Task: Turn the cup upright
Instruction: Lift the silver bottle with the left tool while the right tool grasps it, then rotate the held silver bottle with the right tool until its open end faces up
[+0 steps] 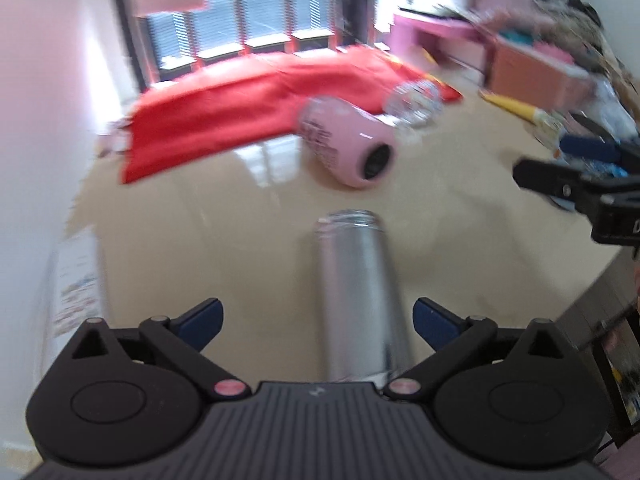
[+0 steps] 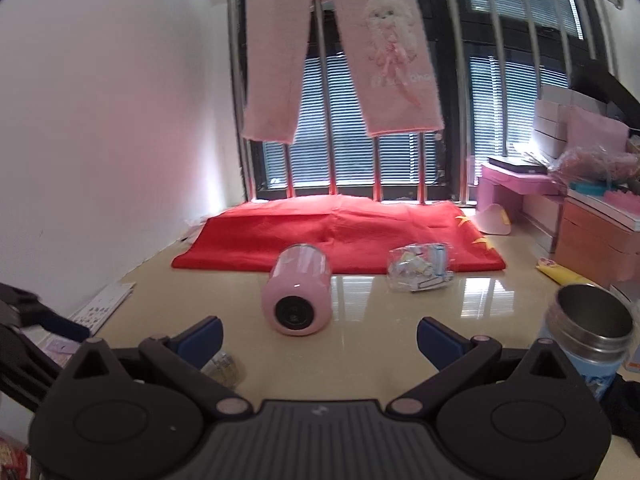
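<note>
A pink cup (image 2: 298,294) lies on its side on the beige table, its base facing my right gripper; it also shows in the left wrist view (image 1: 346,144). My right gripper (image 2: 320,334) is open and empty, just short of the cup's base. My left gripper (image 1: 318,320) is open, its blue pads on either side of a silver bottle (image 1: 358,292) that stands between them with its threaded mouth up; no pad touches it. The right gripper's fingers (image 1: 576,178) show at the right edge of the left wrist view.
A red cloth (image 2: 340,232) covers the table's far end below the window bars. A clear bag of small items (image 2: 420,268) lies right of the cup. A blue steel-rimmed flask (image 2: 588,336) stands at the right. Papers (image 2: 102,304) lie at left. Pink boxes (image 2: 516,196) stack at far right.
</note>
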`<state>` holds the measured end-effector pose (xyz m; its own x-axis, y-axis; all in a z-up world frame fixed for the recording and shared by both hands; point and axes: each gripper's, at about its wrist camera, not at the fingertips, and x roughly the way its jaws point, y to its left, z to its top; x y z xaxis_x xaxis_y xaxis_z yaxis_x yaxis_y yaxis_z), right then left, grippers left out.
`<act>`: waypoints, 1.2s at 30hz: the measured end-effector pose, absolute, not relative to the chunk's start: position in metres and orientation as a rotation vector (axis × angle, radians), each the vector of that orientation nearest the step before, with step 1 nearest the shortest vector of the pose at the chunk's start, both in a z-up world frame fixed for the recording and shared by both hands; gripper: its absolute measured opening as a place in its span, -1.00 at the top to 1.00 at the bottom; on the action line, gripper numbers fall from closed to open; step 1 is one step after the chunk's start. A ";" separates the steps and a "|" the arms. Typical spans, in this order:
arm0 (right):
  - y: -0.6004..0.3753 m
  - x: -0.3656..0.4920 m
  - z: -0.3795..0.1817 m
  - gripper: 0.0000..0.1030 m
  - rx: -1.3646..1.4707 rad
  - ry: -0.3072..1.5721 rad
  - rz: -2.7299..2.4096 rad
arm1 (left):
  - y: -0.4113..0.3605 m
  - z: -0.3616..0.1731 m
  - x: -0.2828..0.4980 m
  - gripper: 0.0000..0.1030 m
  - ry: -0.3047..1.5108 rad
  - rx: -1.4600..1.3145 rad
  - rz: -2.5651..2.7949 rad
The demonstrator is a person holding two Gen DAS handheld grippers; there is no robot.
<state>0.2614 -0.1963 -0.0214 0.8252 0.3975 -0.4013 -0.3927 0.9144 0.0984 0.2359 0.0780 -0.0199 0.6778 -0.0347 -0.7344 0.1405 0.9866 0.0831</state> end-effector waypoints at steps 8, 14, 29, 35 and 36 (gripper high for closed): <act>-0.121 0.272 -0.026 -1.00 -0.054 0.560 0.496 | 0.151 -0.013 0.207 -1.00 0.782 0.054 0.052; -0.065 0.305 -0.037 -1.00 0.021 0.811 0.497 | 0.186 -0.020 0.202 -1.00 0.783 0.016 0.074; -0.015 0.347 -0.070 -0.48 -0.085 1.155 0.500 | 0.229 -0.041 0.190 -1.00 0.771 -0.115 0.069; -0.012 0.350 -0.066 -0.38 -0.247 1.157 0.535 | 0.227 -0.042 0.191 -1.00 0.772 -0.117 0.063; -0.013 0.351 -0.066 -0.37 -0.240 1.164 0.532 | 0.226 -0.042 0.191 -1.00 0.771 -0.117 0.063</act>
